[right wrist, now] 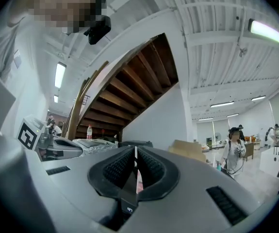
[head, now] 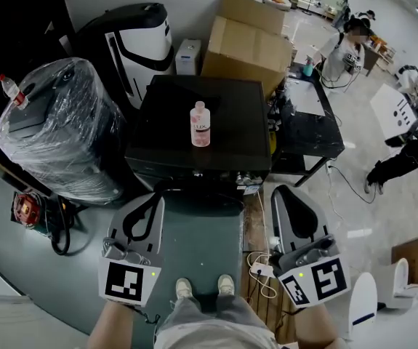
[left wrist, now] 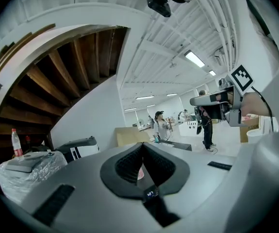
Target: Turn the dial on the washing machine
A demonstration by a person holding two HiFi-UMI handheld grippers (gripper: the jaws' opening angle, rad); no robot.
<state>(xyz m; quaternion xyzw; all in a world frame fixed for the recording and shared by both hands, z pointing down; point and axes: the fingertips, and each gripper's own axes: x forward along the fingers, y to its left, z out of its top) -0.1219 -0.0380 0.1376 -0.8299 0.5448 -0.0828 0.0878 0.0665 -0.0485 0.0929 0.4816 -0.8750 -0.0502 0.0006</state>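
Washing machine [head: 230, 111] with front panel nearest, pink bottle [head: 201, 124] upright on top.

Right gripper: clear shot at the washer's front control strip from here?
Probably yes. The right gripper hangs just before the washing machine's front right corner, jaws shut, with nothing between it and the control strip. The dial itself is too small to pick out.

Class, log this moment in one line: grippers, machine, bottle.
left gripper: shut, empty | right gripper: shut, empty | washing machine: untouched | bottle: upright on machine
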